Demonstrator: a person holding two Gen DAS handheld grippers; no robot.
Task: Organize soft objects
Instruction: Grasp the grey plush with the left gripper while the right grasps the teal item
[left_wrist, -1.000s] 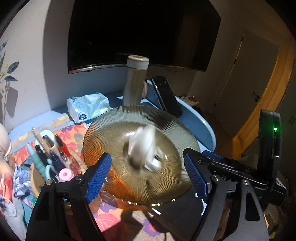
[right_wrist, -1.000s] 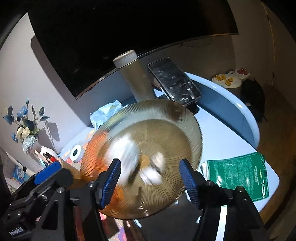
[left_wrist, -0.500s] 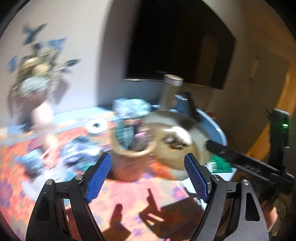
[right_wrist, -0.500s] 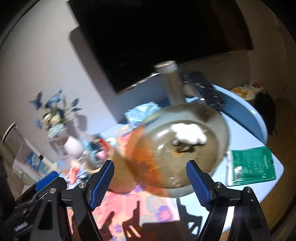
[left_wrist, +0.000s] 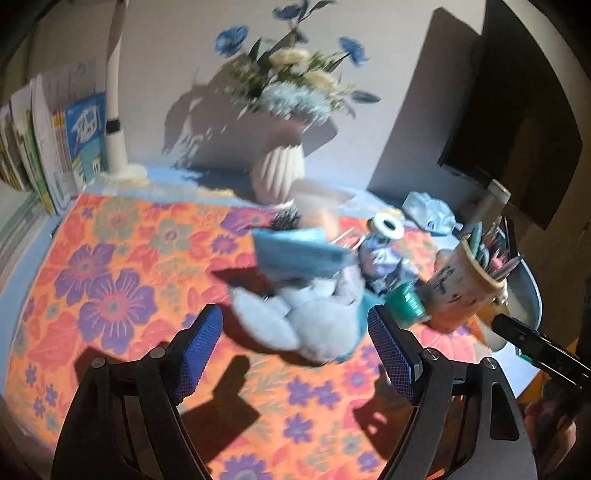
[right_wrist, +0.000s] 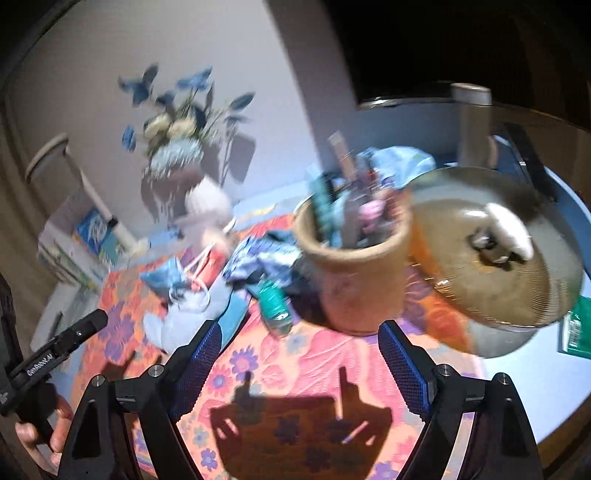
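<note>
Looking along the left gripper (left_wrist: 295, 350), the left wrist view shows its blue pads spread wide with nothing between them, aimed down at a pile of soft things on the floral mat (left_wrist: 110, 280). A pale plush toy (left_wrist: 306, 325) lies nearest, just beyond the pads, with a folded blue cloth (left_wrist: 295, 251) propped on top of it and a crumpled patterned fabric (left_wrist: 384, 262) just to the right. The wide spread probably suits a bulky, yielding toy that needs room before the pads close. A green spool (left_wrist: 406, 301) sits between the pile and the pen cup (left_wrist: 465, 284), which stands upright and crammed with pens. Behind the pile stands a ribbed vase of flowers (left_wrist: 279, 173), and books (left_wrist: 55, 147) line the left edge. Of the right tool only a black tip shows at the right border.

The right wrist view is blurred. The right gripper (right_wrist: 295, 362) has its jaws opening, and nothing sits between them; only mat lies under them. This view alone shows the amber glass bowl (right_wrist: 517, 295) to the right of the pen cup, with a white soft item (right_wrist: 511, 229) already resting inside it, so the bowl seems to be the collecting place. It also shows the person's hand (right_wrist: 44, 432) gripping the left tool at the lower left. The plush toy appears here too, small and partly hidden behind the left pad.
</note>
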